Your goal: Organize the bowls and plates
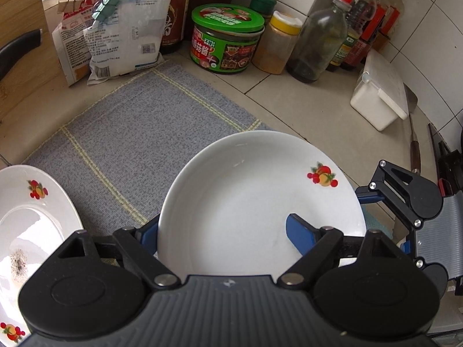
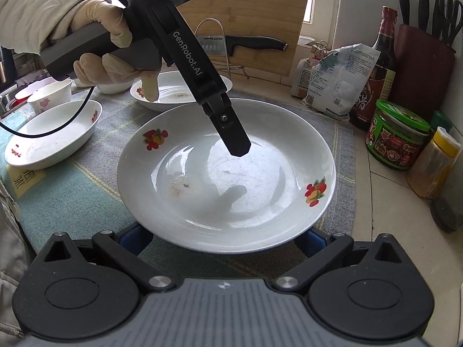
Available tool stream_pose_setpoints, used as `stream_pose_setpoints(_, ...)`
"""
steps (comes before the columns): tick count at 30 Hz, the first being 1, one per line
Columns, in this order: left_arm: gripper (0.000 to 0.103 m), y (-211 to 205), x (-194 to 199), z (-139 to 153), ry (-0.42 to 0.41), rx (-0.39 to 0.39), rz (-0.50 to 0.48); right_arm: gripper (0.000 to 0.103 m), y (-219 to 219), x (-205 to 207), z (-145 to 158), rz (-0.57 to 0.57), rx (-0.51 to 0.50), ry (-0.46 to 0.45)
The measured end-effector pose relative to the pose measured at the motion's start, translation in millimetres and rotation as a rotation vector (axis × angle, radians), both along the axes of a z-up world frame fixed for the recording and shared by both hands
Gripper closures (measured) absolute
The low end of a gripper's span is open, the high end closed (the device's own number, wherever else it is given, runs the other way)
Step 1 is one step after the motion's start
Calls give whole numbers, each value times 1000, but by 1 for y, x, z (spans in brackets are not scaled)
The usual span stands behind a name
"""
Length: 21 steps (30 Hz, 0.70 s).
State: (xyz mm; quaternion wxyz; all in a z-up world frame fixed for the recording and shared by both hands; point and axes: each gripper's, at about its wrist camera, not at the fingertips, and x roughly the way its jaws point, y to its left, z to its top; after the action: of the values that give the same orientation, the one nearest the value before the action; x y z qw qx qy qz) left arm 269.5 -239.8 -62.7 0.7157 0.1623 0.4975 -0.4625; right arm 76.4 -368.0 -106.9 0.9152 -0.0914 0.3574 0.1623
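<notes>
On mat (image 2: 86, 196) — three plates (image 2: 225, 173) (image 2: 176, 85) (image 2: 52, 136), two bowls (image 2: 49, 94) (image 2: 114, 87); left tool (image 1: 222, 225), right tool (image 2: 224, 234) both agape.

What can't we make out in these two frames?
- Right wrist view: right gripper fingertips, hidden under the plate's near rim.
- Left wrist view: left gripper's left fingertip, hidden behind that plate; whether the jaws touch it is unclear.
- Left wrist view: second plate, cut off by the left edge.
- Right wrist view: dark bottle fine print, too small.

A tiled counter (image 1: 303, 107) carries a grey cloth (image 1: 139, 133), jars and bottles
</notes>
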Motion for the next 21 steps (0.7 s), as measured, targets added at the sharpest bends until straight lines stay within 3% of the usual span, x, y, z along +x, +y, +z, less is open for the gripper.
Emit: stream_pose_setpoints(21,17,-36,28,-14,-19,-11,7,0,-30,33,-7,-33,4,31)
